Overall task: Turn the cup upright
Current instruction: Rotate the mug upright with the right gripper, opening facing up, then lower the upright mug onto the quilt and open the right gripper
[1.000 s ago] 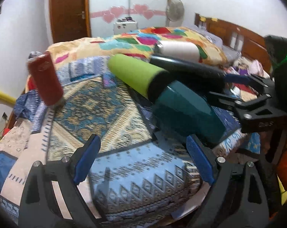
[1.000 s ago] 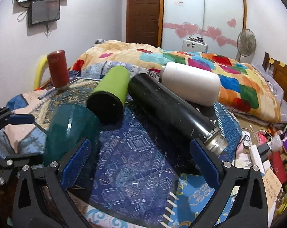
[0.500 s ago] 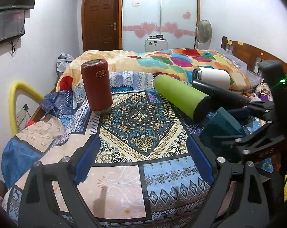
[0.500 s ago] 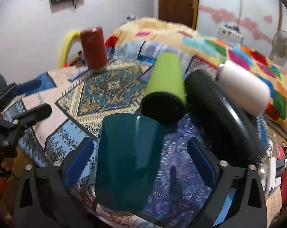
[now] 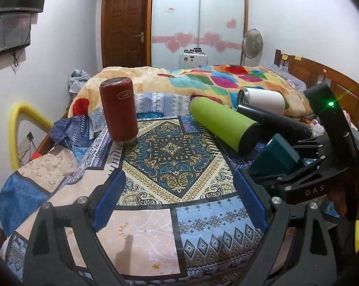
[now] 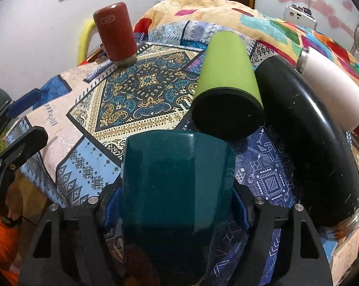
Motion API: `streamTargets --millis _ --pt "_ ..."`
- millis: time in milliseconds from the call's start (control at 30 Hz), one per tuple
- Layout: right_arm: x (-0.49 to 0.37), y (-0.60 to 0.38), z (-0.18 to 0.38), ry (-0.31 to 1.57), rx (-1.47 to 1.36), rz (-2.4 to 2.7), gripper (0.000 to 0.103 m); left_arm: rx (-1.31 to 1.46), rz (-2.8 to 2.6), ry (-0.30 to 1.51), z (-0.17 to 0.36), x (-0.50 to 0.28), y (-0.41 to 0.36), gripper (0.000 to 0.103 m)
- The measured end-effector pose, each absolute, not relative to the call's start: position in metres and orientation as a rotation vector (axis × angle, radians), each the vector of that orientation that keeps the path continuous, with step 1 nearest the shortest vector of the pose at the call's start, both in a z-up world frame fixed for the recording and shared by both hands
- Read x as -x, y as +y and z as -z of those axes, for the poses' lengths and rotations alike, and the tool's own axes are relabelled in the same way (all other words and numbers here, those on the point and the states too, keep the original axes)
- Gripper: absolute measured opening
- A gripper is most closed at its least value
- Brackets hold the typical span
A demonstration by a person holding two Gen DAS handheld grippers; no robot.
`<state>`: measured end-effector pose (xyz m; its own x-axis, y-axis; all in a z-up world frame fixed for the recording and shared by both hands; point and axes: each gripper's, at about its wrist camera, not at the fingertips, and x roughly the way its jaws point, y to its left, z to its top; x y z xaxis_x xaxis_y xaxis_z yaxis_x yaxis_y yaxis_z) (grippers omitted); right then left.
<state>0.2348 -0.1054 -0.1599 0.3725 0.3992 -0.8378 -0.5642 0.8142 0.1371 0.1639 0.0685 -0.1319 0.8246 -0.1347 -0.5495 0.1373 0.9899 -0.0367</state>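
Observation:
A dark teal cup (image 6: 177, 181) sits between the fingers of my right gripper (image 6: 177, 202), which is shut on it and holds it above the patterned cloth, its flat base pointing away from the camera. In the left wrist view the teal cup (image 5: 278, 156) shows at the right, held by the right gripper. My left gripper (image 5: 179, 200) is open and empty over the near part of the cloth.
A red flask (image 5: 118, 112) stands inverted at the far left of the patterned cloth (image 5: 174, 157). A green flask (image 6: 227, 83), a black flask (image 6: 305, 138) and a white flask (image 6: 331, 88) lie on their sides to the right. A colourful quilt (image 5: 215, 81) lies behind.
My right gripper has closed on the teal cup and drawn it in between its fingers. My left gripper has pulled back from the cup and stays open.

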Motion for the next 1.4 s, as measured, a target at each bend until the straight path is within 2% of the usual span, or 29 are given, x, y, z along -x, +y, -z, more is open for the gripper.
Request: streamTargets --millis 433,1400 --pt "-0.218 -0.129 0.127 0.825 0.118 -0.607 0.07 -0.013 0.15 0.55 0.119 -0.165 0.055 0.093" --pt "-0.203 -0.116 0.142 0.761 0.181 -0.614 0.071 0.009 0.2 0.567 0.119 -0.164 0.044 0.093"
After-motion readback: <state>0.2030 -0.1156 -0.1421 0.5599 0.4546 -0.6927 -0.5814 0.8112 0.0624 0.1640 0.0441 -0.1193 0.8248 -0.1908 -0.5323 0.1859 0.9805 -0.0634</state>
